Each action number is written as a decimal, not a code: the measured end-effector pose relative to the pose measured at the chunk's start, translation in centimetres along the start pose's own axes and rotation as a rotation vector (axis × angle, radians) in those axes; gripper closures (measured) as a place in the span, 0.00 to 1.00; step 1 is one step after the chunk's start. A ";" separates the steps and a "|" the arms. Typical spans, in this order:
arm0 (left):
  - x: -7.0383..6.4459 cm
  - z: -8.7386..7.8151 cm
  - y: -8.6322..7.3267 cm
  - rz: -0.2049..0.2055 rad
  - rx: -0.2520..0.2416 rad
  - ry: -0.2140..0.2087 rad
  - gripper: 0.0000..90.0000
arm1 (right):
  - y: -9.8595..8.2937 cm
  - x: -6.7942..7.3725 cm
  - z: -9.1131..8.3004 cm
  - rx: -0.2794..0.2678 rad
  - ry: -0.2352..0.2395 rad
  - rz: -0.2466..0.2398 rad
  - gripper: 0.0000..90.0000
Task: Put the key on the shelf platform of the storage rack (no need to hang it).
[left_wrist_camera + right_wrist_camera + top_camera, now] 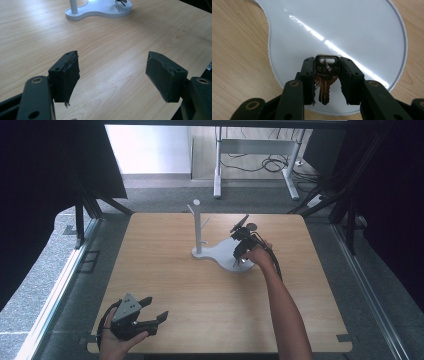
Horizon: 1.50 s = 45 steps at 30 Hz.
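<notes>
- High view: the right gripper (242,251) is seen lowered over the round end of the glossy white plastic stand base (220,254), beside its upright white post with side pegs (197,227). The left gripper (150,312) is held idle at the near edge of the light wooden table (200,320), well apart.
- Left gripper view: the jaws are spread wide over bare wood, nothing between them.
- Right gripper view: a small bunch of silver metal keys (325,75) is pinched between the jaws, just above the white base. The pick-up looks done; hanging the keys on a peg is judged to be left.
</notes>
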<state>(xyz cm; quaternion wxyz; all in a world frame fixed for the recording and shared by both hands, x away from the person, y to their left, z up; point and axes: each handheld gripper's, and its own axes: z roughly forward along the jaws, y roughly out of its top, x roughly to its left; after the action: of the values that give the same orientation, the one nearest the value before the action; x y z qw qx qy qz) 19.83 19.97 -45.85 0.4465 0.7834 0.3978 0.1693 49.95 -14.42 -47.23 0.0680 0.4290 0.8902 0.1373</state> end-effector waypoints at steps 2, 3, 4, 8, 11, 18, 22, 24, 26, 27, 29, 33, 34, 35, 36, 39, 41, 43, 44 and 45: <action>0.0 0.0 0.0 -0.001 0.000 0.001 0.30 | 0.0 -0.1 0.2 -0.010 0.001 0.010 0.74; 0.1 0.0 0.0 -0.002 -0.001 0.002 0.30 | 0.0 -0.1 0.2 -0.009 0.002 0.013 0.74; 0.1 0.0 0.0 -0.003 -0.001 0.002 0.30 | 0.0 -0.1 0.3 -0.004 -0.003 0.010 0.74; 0.0 0.0 0.0 -0.002 0.000 0.001 0.30 | -0.1 0.0 0.7 0.012 -0.013 0.002 0.74; 0.0 0.0 0.0 0.000 0.001 0.000 0.30 | 0.0 0.1 0.8 0.012 -0.015 0.001 0.74; 0.1 0.0 -0.1 -0.003 0.001 0.000 0.30 | 0.0 0.2 1.2 0.020 -0.028 -0.005 0.73; 0.1 0.0 -0.1 -0.002 0.003 0.001 0.30 | -0.1 0.3 1.5 0.018 -0.032 -0.006 0.73; 0.1 0.1 -0.1 -0.002 0.003 0.000 0.30 | -0.2 0.3 1.7 0.024 -0.030 -0.004 0.73; 0.0 0.1 -0.1 -0.001 0.004 0.000 0.30 | -0.3 0.2 1.7 0.021 -0.030 -0.004 0.73; 0.0 0.1 -0.1 -0.001 0.004 0.000 0.30 | -0.3 0.1 1.7 0.021 -0.030 -0.004 0.73; 0.0 0.2 -0.1 0.000 0.007 -0.001 0.30 | -0.4 0.1 1.7 0.021 -0.029 -0.002 0.72; 0.0 0.2 -0.1 0.001 0.007 -0.001 0.30 | -0.4 0.1 1.4 0.005 -0.036 0.001 0.63; 0.0 0.2 -0.1 0.001 0.007 -0.001 0.30 | -0.5 0.0 1.2 -0.002 -0.036 0.004 0.61; -0.1 0.2 -0.1 0.000 0.006 -0.002 0.30 | -0.5 0.1 1.1 -0.008 -0.037 0.008 0.60; -0.1 0.2 0.0 0.001 0.006 -0.002 0.30 | -0.5 0.1 0.9 -0.016 -0.036 0.011 0.58; -0.1 0.2 -0.1 0.002 0.006 -0.003 0.30 | -0.6 0.1 0.4 -0.035 -0.042 0.016 0.55; -0.1 0.3 -0.1 0.002 0.009 -0.003 0.30 | -0.7 0.1 0.1 -0.050 -0.046 0.019 0.54; -0.1 0.3 0.0 0.004 0.008 -0.004 0.30 | -0.9 0.0 -0.4 -0.063 -0.044 0.024 0.53; -0.2 0.3 0.0 0.004 0.008 -0.005 0.30 | -1.0 0.0 -0.6 -0.070 -0.044 0.026 0.53; -0.2 0.3 0.0 0.005 0.009 -0.005 0.30 | -1.1 0.0 -0.7 -0.075 -0.040 0.024 0.53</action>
<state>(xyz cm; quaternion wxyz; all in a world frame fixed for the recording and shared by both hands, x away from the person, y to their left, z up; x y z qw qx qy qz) 19.91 19.66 -46.03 0.4436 0.7867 0.3957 0.1667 48.98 -15.20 -46.84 0.1002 0.4395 0.8777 0.1627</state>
